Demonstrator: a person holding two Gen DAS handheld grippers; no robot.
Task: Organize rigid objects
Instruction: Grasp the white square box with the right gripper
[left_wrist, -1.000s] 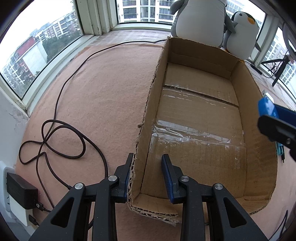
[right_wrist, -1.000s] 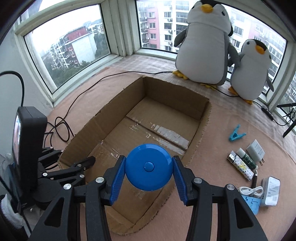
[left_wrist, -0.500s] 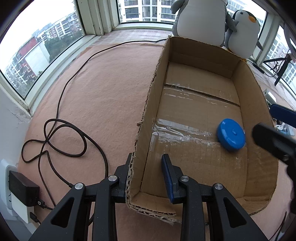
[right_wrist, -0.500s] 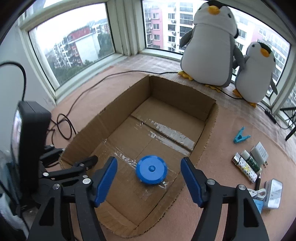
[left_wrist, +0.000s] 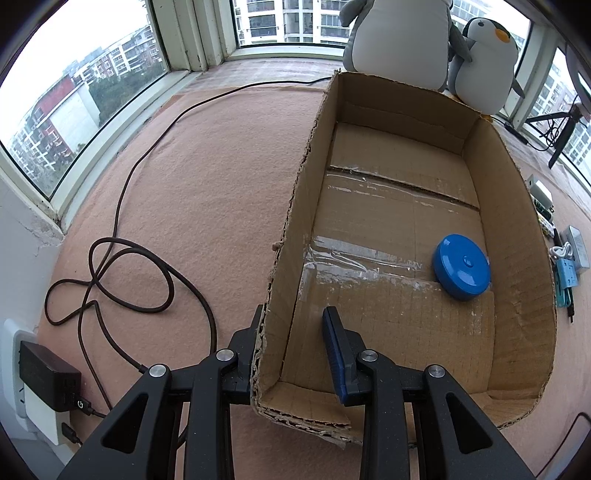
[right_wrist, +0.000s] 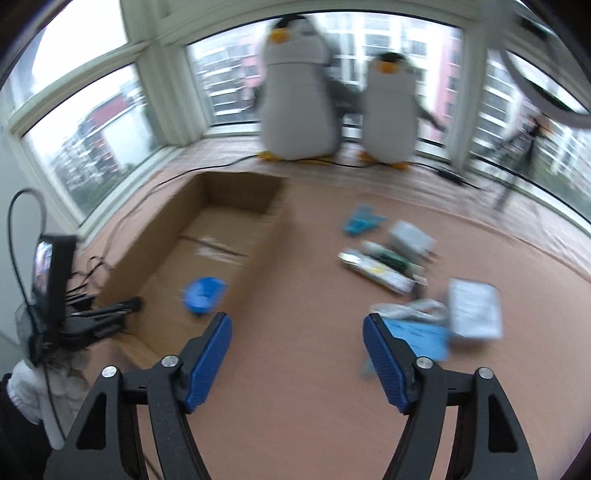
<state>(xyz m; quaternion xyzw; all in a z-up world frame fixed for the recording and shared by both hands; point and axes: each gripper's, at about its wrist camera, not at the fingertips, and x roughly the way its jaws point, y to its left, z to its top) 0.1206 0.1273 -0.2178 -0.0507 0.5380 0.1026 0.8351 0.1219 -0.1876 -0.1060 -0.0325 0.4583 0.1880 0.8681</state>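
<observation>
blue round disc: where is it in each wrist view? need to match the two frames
Left wrist: blue disc lies right of centre, on the cardboard box floor by its right wall.
Right wrist: blue disc is blurred, lower left, inside the box near its front end.
Shared landmark: the big penguin plush behind the box, at the window.

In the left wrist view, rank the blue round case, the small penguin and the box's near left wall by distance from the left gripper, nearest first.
1. Near left wall of the cardboard box, clamped in the left gripper.
2. Blue round case, inside the box by its right wall.
3. Small penguin, beyond the box's far right corner.
</observation>
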